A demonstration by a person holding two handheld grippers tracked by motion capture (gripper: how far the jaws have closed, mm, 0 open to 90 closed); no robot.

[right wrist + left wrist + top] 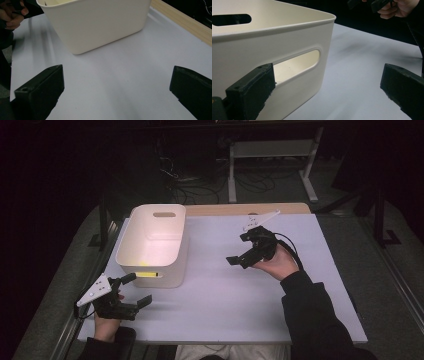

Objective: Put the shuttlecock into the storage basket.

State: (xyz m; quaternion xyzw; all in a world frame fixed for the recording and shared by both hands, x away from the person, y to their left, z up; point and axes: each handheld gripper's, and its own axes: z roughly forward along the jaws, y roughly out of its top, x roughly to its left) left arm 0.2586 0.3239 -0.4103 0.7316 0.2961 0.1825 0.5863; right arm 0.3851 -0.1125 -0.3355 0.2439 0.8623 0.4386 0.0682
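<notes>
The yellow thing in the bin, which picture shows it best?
The high view. It looks down into the bin, where the yellow thing shows through the near wall's handle slot. The left gripper view shows that slot but nothing yellow in it. The right gripper view shows the bin's outside.

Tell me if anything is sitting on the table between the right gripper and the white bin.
Nothing visible does. The right gripper, jaws open, faces the white bin across bare table. The left gripper is near the bin's front corner, off that line.
</notes>
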